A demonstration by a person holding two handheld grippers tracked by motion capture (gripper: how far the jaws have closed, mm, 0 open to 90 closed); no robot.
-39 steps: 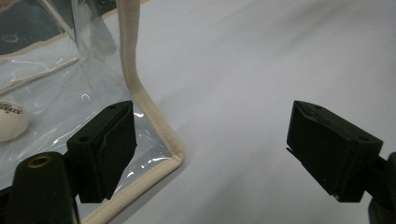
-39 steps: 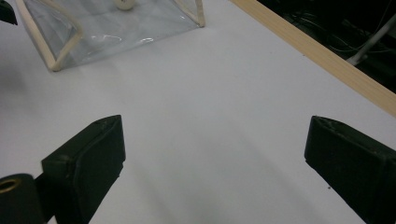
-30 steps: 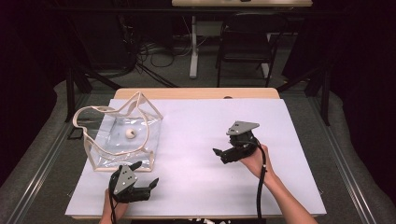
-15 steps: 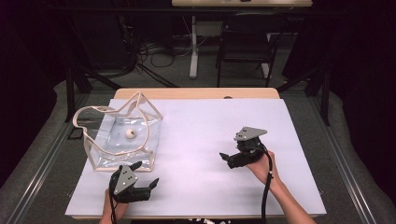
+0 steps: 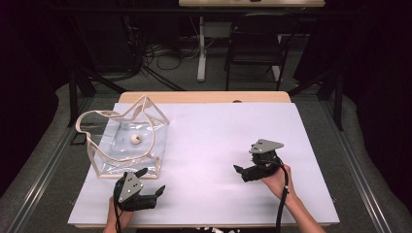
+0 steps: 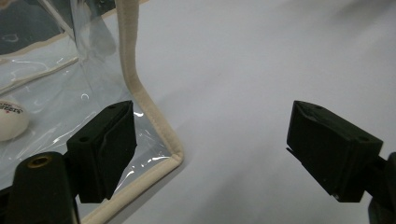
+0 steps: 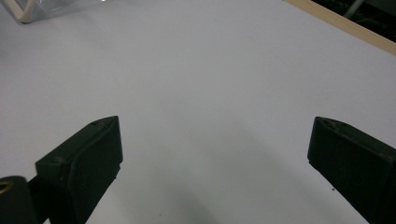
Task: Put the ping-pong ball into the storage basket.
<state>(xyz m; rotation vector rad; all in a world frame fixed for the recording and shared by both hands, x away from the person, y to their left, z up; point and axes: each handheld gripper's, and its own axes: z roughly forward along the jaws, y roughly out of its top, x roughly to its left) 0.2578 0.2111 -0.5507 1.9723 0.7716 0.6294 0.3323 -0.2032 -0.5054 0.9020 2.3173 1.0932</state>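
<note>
A clear plastic bag (image 5: 109, 150) with cream trim stands open at the table's left, and a white ball (image 5: 135, 139) lies inside it. My left gripper (image 5: 151, 180) sits just in front of the bag's near right corner, open and holding nothing. In the left gripper view that trimmed bag corner (image 6: 156, 123) lies beside the left jaw of the left gripper (image 6: 210, 140), and the ball (image 6: 10, 120) shows through the plastic. My right gripper (image 5: 241, 172) hovers over bare white table at the right, pointing left. In its own view the right gripper (image 7: 215, 154) is open and holds nothing.
A white sheet (image 5: 218, 136) covers the table, and a strip of wood (image 5: 204, 97) shows along the far edge. Beyond it stand a dark chair (image 5: 255, 46) and a desk leg (image 5: 201, 48), with cables on the floor. A bag corner (image 7: 23, 11) shows far off.
My right gripper has drawn back toward the table's front edge and slightly to the right, still open. The left gripper, bag and ball have not moved.
</note>
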